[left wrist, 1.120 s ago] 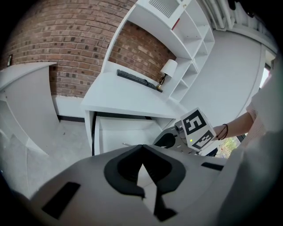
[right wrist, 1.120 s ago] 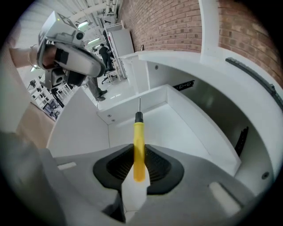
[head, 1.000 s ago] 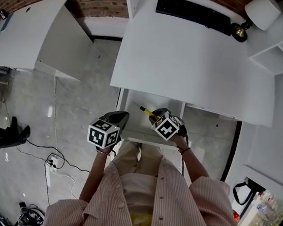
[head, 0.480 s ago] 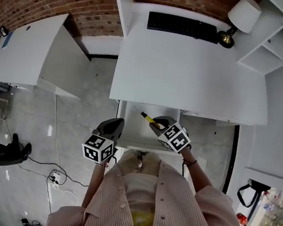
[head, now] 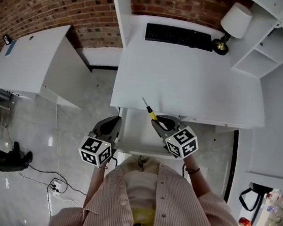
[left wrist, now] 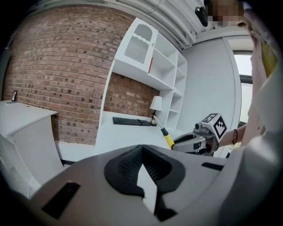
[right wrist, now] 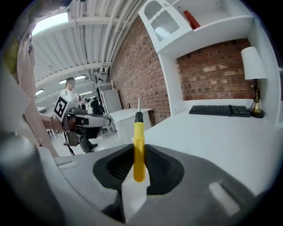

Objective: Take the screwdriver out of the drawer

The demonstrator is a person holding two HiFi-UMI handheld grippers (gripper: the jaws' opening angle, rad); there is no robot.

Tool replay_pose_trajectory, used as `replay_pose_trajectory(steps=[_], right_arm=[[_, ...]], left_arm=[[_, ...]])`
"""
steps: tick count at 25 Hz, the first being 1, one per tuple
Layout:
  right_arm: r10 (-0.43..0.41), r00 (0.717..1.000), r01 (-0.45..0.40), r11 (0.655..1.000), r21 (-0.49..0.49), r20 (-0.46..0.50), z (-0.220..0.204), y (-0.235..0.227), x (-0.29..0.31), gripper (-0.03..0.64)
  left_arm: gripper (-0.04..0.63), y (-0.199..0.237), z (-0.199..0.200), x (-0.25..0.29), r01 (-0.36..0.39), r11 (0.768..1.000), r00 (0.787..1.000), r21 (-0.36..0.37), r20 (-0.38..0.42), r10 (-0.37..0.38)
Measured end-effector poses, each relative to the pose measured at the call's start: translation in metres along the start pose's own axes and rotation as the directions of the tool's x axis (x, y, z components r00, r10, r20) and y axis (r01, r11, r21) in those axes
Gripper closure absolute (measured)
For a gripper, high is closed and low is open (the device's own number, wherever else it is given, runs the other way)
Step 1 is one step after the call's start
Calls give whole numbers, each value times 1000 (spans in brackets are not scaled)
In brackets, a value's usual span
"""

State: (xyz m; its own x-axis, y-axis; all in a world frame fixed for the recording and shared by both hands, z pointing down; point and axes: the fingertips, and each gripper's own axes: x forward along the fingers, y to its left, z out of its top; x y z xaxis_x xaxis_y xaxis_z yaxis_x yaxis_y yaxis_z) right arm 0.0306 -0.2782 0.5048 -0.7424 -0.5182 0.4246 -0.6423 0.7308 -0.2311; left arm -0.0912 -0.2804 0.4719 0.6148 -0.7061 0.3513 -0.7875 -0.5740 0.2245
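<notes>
We see a white tabletop carrying a black keyboard and a lamp along its far edge; beneath its near edge an open drawer juts out. The left tool — jaws together, nothing between them — hangs at the drawer's left side. The right tool is clamped on the yellow handle of the screwdriver, held above the drawer, its shaft pointing over the tabletop's near edge.

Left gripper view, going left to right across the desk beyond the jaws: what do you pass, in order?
keyboard → lamp → screwdriver → right gripper, shut on the screwdriver's yellow handle
</notes>
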Motion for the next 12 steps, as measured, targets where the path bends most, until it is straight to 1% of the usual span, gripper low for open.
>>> replay_pose_trajectory(steps=[3,6,9,12], right_arm=[[-29,997,27,999,29,67,17,-4,-10,538],[-74,988,68,997,48,134,34,-10,-20,538],[-123,972,110,991,76,200,49,-17,-30,538],[-177,949,146,980,133,261,59,-29,-42,538]], left_arm=[[597,0,13,-2,-11,1000,999,16,32,10],[597,3,27,-5,-27,999,997,29,67,25],[597,6,40,-9,-51,998,994,46,101,46],[597,7,51,-11,-76,995,989,60,132,68]])
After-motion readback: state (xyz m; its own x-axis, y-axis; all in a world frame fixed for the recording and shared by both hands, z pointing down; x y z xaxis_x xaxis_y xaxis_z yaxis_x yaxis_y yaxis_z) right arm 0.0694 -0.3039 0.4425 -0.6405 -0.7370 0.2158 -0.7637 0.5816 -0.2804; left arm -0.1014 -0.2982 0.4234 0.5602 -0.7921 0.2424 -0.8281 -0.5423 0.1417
